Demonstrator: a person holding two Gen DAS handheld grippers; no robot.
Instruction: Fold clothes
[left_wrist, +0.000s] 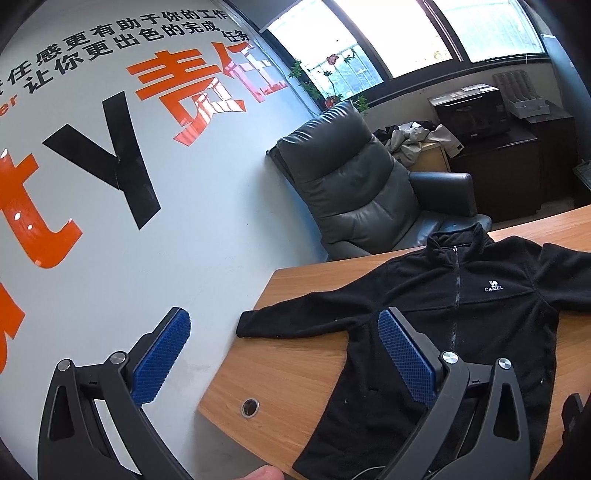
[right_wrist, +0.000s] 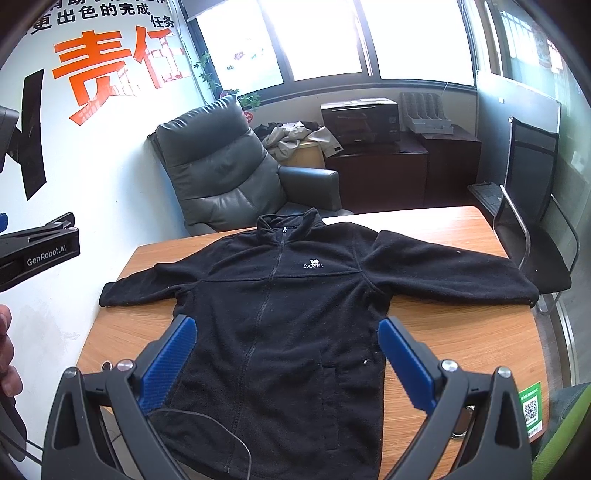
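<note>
An office room with a white wall (right_wrist: 110, 177) bearing large orange and black lettering, a row of bright windows (right_wrist: 325, 37) at the back, and a grey padded armchair (right_wrist: 218, 166) standing against the wall behind a wooden surface (right_wrist: 461, 332). A dark cabinet (right_wrist: 380, 170) under the windows carries a black printer (right_wrist: 360, 118), with a heap of pale clothing (right_wrist: 291, 138) beside it. A black mesh office chair (right_wrist: 532, 221) stands at the right end of the surface.

A black fleece jacket (right_wrist: 280, 325) lies flat on the surface, front up and zipped, collar toward the armchair, both sleeves spread out to the sides. A white "CAMEL" logo (right_wrist: 313, 264) sits on its chest. The left sleeve cuff (left_wrist: 251, 325) reaches near the surface's edge; the right sleeve's cuff lies at the edge by the mesh chair.

The right tongs (right_wrist: 286, 328) hang above the jacket's lower half, blue pads well apart, holding nothing. The left tongs (left_wrist: 284, 328) are also spread wide and empty, held off the left end of the surface, one pad seen against the wall and the other over the jacket's side. A round cable hole (left_wrist: 250, 407) shows in the surface near its corner. A green QR sticker (right_wrist: 531, 408) sits at the near right edge.
</note>
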